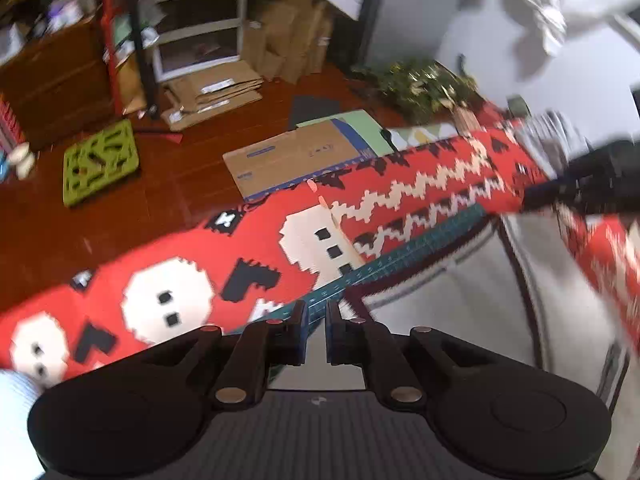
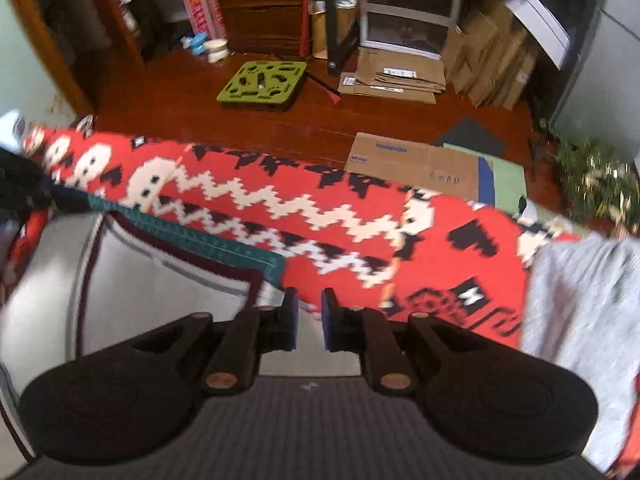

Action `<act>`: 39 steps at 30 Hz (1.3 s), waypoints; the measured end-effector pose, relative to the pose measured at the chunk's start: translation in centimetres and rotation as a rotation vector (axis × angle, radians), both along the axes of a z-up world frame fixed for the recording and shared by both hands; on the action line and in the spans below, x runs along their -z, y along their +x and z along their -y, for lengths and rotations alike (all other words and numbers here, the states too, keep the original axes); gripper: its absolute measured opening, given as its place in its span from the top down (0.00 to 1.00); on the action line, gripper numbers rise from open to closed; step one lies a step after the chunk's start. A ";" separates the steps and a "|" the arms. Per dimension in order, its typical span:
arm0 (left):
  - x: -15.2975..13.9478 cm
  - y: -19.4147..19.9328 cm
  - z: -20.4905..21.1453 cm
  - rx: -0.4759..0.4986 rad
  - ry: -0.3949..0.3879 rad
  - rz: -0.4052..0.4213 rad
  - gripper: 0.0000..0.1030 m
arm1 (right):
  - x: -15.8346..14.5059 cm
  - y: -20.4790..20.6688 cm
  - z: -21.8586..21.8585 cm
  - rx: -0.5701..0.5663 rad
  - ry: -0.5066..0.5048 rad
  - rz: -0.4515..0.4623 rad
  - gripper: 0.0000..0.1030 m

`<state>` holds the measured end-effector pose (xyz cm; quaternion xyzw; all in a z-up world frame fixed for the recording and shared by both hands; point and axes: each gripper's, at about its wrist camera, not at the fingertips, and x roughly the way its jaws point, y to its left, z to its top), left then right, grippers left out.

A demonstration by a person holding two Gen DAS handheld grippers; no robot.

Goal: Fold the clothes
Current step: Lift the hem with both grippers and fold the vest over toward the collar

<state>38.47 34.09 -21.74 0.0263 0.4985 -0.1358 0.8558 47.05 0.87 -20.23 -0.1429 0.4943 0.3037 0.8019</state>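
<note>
A white garment point(image 1: 440, 320) point(image 2: 160, 300) with dark maroon trim lies flat on a green cutting mat point(image 1: 400, 256) point(image 2: 208, 240) over a red patterned blanket point(image 1: 240, 248) point(image 2: 320, 208). My left gripper point(image 1: 317, 308) hovers at the garment's far left corner. Its jaws stand a narrow gap apart with no cloth pinched between them. My right gripper point(image 2: 309, 298) sits just past the garment's far right corner, also with a narrow gap and nothing between the pads. Each view shows the other gripper as a dark blur: the right gripper point(image 1: 536, 198) and the left gripper point(image 2: 72, 202).
A grey knitted cloth point(image 2: 580, 300) lies on the blanket at the right. Beyond the table edge the wooden floor holds a flattened cardboard box point(image 1: 292, 160), a green tray point(image 1: 100, 160), stacked cardboard point(image 2: 392, 80) and a plant point(image 1: 424, 80). White fabric point(image 1: 540, 0) hangs at top right.
</note>
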 end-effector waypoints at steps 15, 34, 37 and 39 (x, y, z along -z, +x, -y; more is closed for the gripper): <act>1.9 0.6 0.0 0.195 0.020 -0.059 0.79 | 1.8 0.8 -1.6 -0.363 -0.080 -0.026 0.79; -3.6 -4.0 1.1 0.217 0.047 0.098 0.98 | -3.3 -3.4 -0.8 -0.277 -0.058 0.053 0.99; -6.0 -6.5 1.6 0.230 0.052 0.152 0.98 | -6.1 -5.8 0.0 -0.263 -0.044 0.092 0.99; -7.6 -8.5 2.1 0.236 0.059 0.182 0.98 | -7.9 -7.7 0.6 -0.260 -0.033 0.119 0.99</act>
